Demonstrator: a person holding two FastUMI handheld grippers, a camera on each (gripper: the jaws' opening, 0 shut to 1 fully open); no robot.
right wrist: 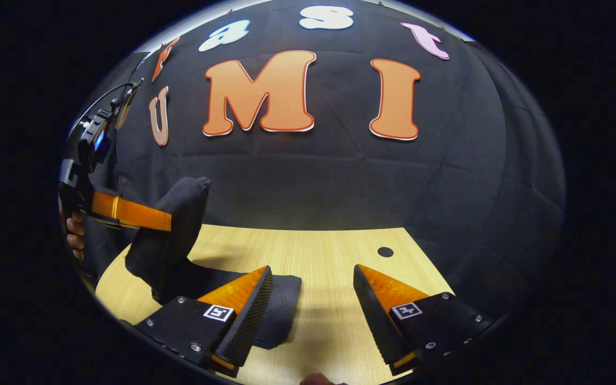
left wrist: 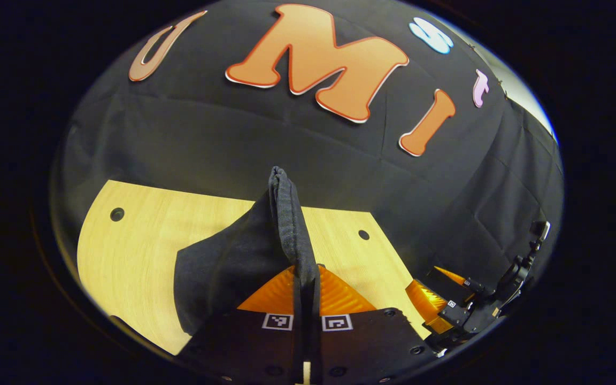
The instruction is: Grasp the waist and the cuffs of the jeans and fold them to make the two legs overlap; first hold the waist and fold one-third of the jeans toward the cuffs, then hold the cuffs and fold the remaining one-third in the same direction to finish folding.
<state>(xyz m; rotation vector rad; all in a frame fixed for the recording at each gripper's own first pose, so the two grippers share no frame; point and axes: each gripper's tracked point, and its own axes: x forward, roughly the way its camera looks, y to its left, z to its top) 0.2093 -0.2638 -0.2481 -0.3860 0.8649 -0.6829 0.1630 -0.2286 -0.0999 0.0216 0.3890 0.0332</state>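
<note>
The dark jeans hang lifted off the wooden table, one thick edge pinched upright between the fingers of my left gripper, which is shut on the fabric. In the right gripper view the same lifted part of the jeans rises at the left, held by the left gripper with a hand behind it; the rest of the cloth lies flat on the table. My right gripper is open just above the table, its left finger over the flat end of the jeans. It also appears at the right in the left gripper view.
The table has small round holes. The black booth wall stands right behind the table's far edge. Bare wood lies right of the jeans.
</note>
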